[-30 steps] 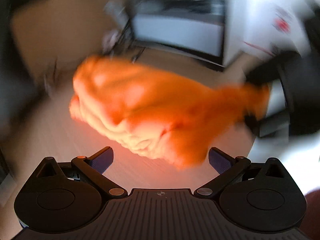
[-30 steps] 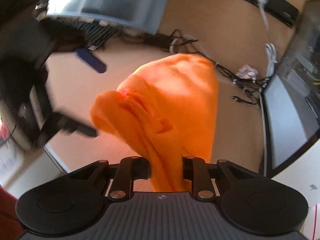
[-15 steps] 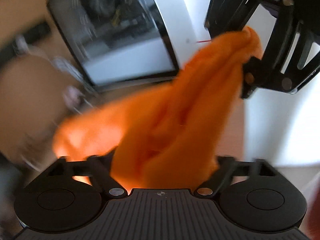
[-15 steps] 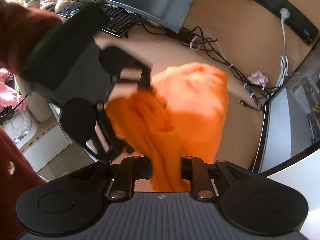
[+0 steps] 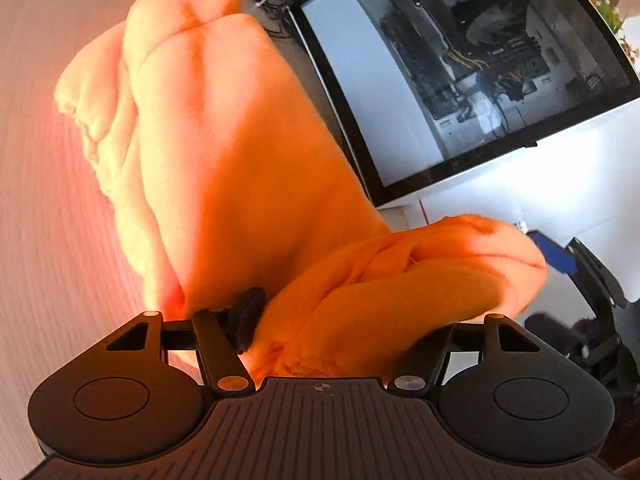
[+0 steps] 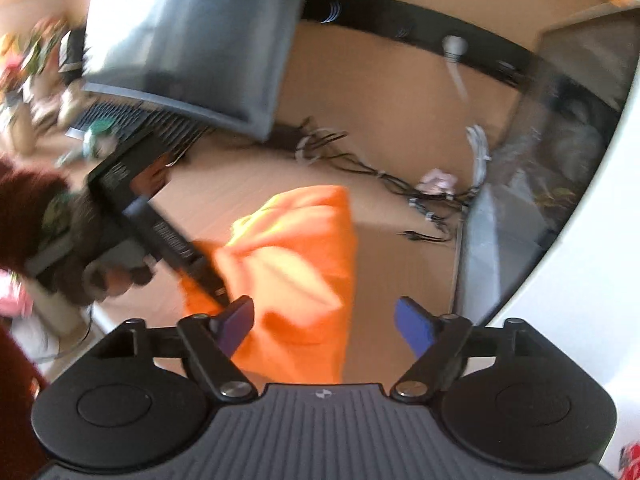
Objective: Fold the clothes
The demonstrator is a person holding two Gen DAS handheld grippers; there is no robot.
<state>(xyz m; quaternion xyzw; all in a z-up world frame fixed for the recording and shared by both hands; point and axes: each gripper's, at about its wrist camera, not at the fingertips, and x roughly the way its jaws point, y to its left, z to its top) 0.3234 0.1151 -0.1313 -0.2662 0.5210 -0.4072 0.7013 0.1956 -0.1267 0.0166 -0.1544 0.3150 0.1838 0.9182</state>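
An orange garment lies bunched on the light wooden desk and also shows in the right wrist view. My left gripper has a thick bunch of this cloth filling the space between its fingers; the right finger is hidden under the cloth. My right gripper is open and empty just above the near edge of the garment. The left gripper's body reaches into the cloth from the left in the right wrist view. The right gripper's blue fingertip shows at the right of the left wrist view.
A glass-sided computer case stands right of the garment. A monitor and keyboard stand at the back left. Tangled cables and a crumpled paper lie behind the garment. A person's dark red sleeve shows at left.
My right gripper has opened and let go of the orange garment. My left gripper has closed in on a bunch of the cloth, and the garment has dropped lower onto the desk.
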